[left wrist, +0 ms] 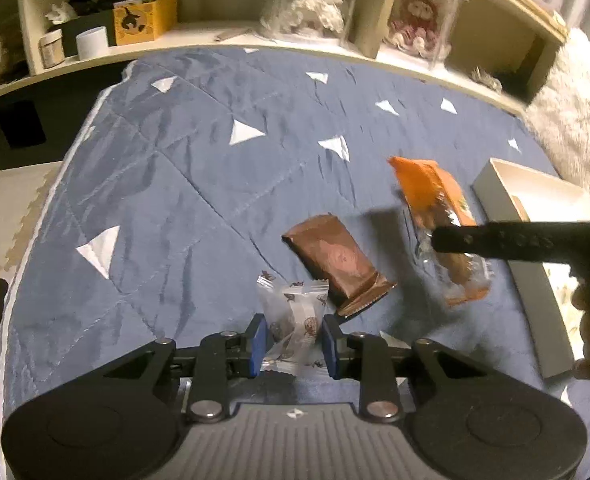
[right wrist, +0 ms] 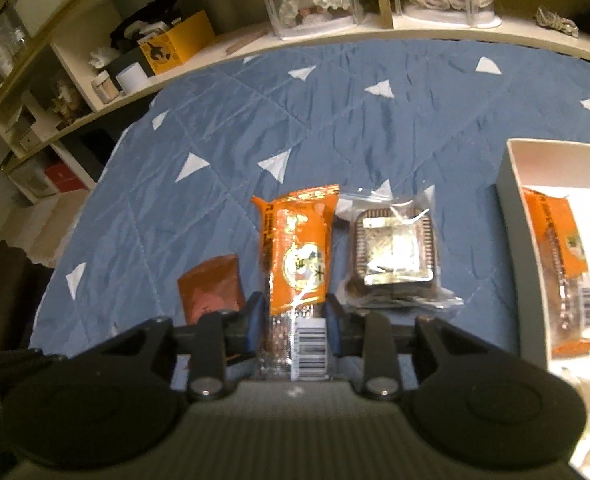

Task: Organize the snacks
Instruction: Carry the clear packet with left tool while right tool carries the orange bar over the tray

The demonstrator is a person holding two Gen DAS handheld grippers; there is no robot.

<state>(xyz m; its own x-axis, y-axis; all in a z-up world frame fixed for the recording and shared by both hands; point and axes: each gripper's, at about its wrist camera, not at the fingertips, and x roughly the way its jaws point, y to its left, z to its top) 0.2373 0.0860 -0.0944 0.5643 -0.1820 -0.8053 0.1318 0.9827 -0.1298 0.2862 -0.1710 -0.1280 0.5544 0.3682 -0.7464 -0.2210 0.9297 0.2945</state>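
A blue quilt (right wrist: 255, 120) fills both views. At right edge, the white box (right wrist: 513, 208) holds one orange packet (right wrist: 559, 248). Lower centre, the right gripper (right wrist: 293, 322) pinches another orange snack (right wrist: 297, 256); the left gripper (left wrist: 292, 340) pinches a white-wrapped snack (left wrist: 291, 316).

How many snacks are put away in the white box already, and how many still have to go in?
One orange snack already lies in the white box. In hand: the left gripper is shut on a small white candy pack, and the right gripper is shut on an orange snack pack. Still out on the blue blanket: the brown wrapper and the clear pack with a brown tray.
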